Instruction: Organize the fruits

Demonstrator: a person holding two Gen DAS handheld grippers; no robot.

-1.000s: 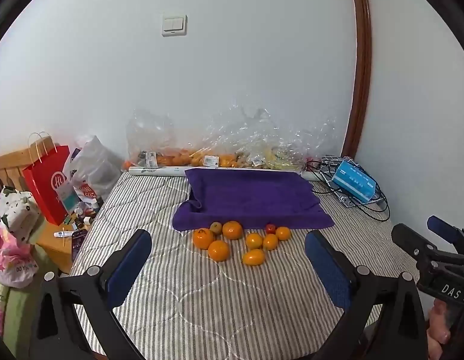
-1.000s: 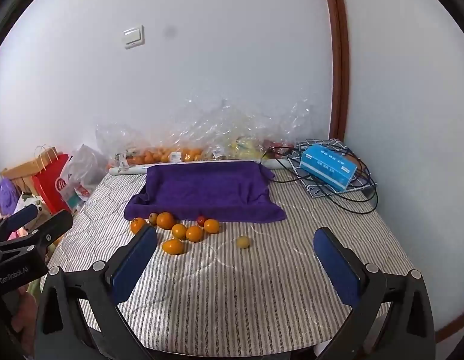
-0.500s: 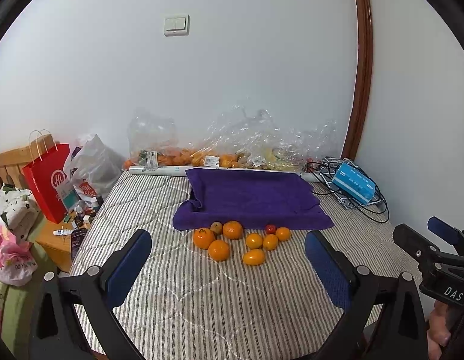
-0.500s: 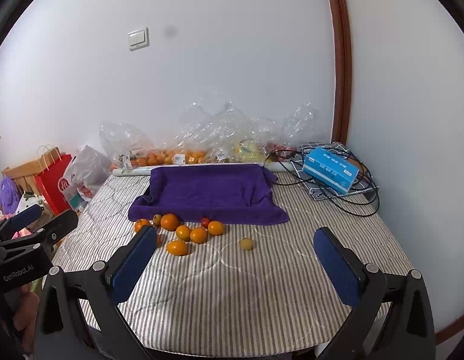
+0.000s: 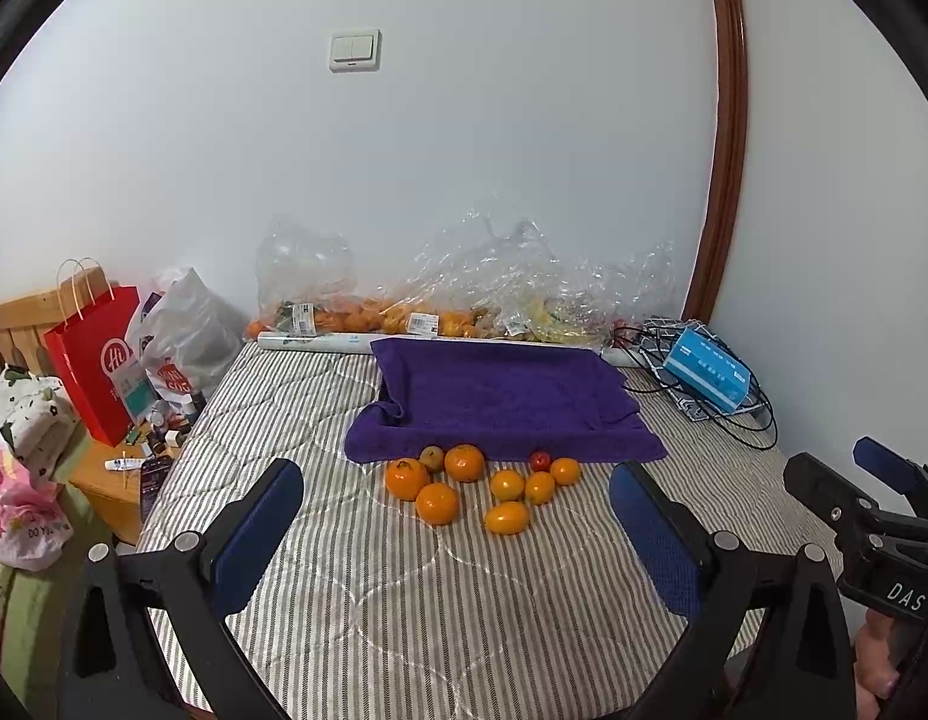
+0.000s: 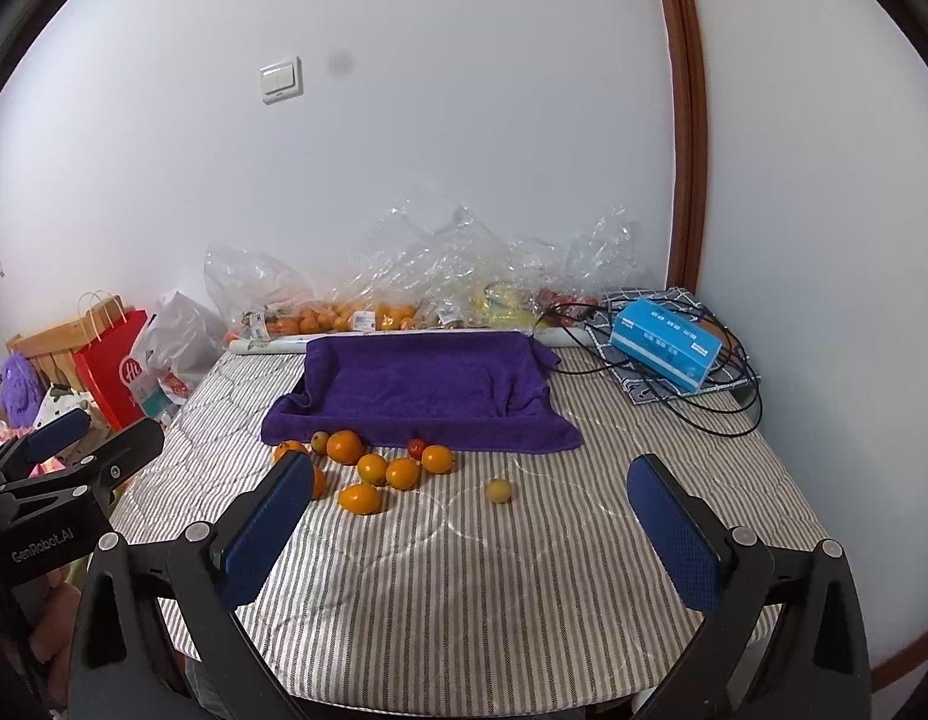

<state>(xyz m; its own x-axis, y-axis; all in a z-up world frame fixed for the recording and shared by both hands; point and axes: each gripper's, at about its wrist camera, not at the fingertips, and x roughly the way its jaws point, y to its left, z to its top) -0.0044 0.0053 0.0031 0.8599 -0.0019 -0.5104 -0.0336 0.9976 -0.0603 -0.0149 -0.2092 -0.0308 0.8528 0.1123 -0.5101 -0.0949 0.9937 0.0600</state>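
Note:
Several orange fruits (image 5: 437, 503) and one small red fruit (image 5: 540, 459) lie in a cluster on the striped table, just in front of a purple towel (image 5: 499, 396). The cluster also shows in the right wrist view (image 6: 372, 469), with the towel (image 6: 422, 387) behind it. A single small yellow fruit (image 6: 498, 490) lies apart to the right. My left gripper (image 5: 458, 528) is open and empty, held above the table's near edge. My right gripper (image 6: 469, 525) is open and empty, also near the front edge.
Clear plastic bags of fruit (image 5: 464, 300) line the wall behind the towel. A blue box (image 6: 664, 343) sits on black cables at the back right. A red paper bag (image 5: 95, 360) and clutter stand off the table's left side.
Both views have shifted slightly; the scene sits a little lower in the right wrist view. No fruit has moved and both grippers stay open.

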